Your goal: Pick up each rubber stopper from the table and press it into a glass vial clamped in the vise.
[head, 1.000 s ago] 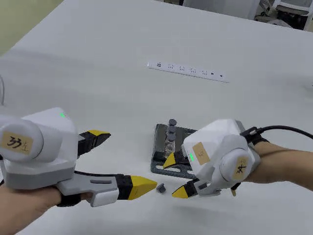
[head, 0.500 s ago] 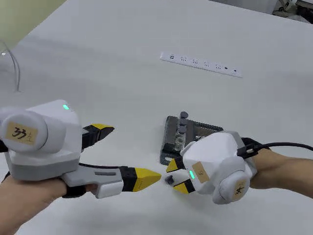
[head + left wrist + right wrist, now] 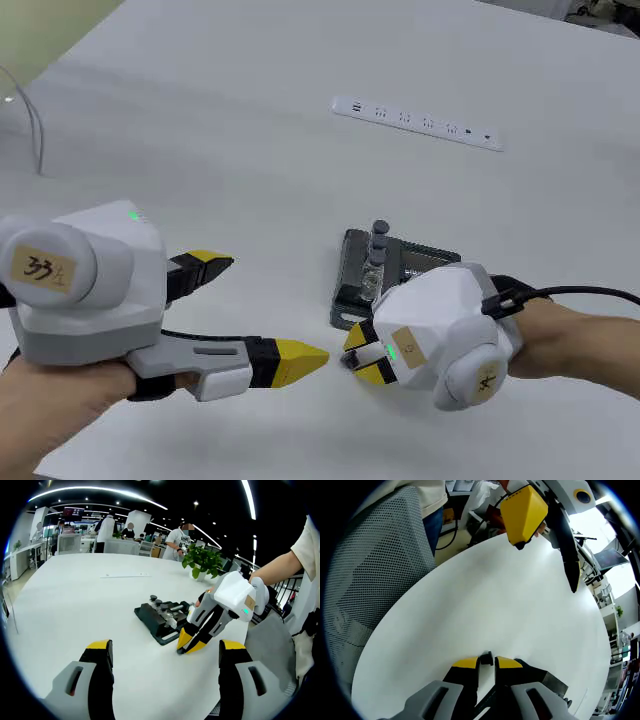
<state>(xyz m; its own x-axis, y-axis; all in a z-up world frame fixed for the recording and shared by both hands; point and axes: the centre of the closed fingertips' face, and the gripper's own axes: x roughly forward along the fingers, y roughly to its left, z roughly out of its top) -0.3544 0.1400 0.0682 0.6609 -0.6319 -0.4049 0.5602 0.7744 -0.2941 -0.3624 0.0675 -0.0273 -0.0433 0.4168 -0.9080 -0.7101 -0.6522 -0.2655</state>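
Note:
My right gripper (image 3: pixel 359 360) is shut on a small dark rubber stopper (image 3: pixel 347 362) just above the white table, in front of the vise. In the right gripper view the stopper (image 3: pixel 487 658) peeks out between the closed yellow tips of that gripper (image 3: pixel 487 663). The black vise (image 3: pixel 346 298) holds a row of glass vials (image 3: pixel 378 250) with grey stoppers on top. My left gripper (image 3: pixel 262 312) hovers open and empty to the left of the stopper. From the left gripper view, the right gripper (image 3: pixel 187 646) points down beside the vise (image 3: pixel 149 618).
A white power strip (image 3: pixel 415 120) lies far back on the table (image 3: pixel 200 150). A grey mesh chair (image 3: pixel 375 565) stands by the table edge. People and a potted plant (image 3: pixel 202 562) are beyond the far side.
The stopper lay loose on the table between the grippers a second ago. My right gripper has come down over it and shut on it. The left gripper has stayed open.

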